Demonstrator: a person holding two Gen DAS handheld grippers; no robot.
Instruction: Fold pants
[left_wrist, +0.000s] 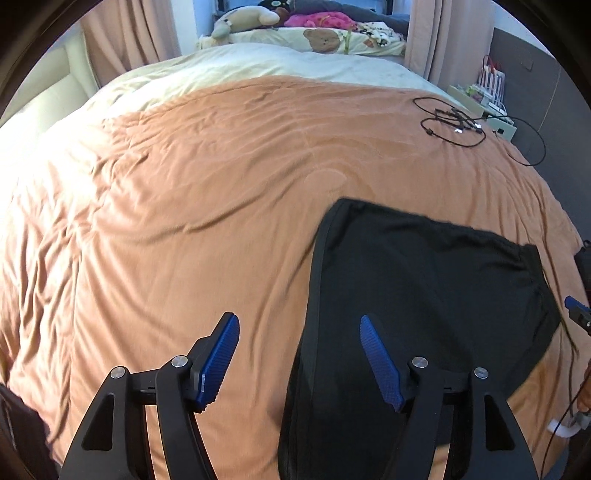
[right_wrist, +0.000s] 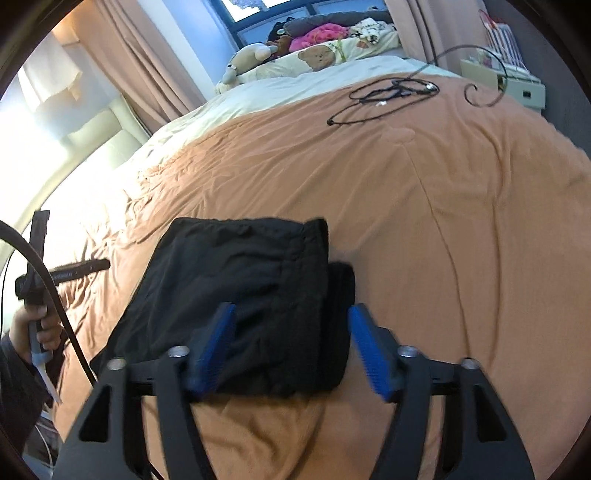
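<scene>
Pants (right_wrist: 236, 295): folded black, flat on orange blanket (right_wrist: 443, 221) of bed, long axis toward pillows (right_wrist: 325, 55). Left gripper (left_wrist: 299, 363), right gripper (right_wrist: 291, 349): spread wide, empty.

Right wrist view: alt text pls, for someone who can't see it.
Black pants lie folded into a compact stack on an orange bedspread, with the open right tongs poised just above their near edge, gripping nothing. Black cables lie farther up the bed, near pillows and stuffed toys.
</scene>
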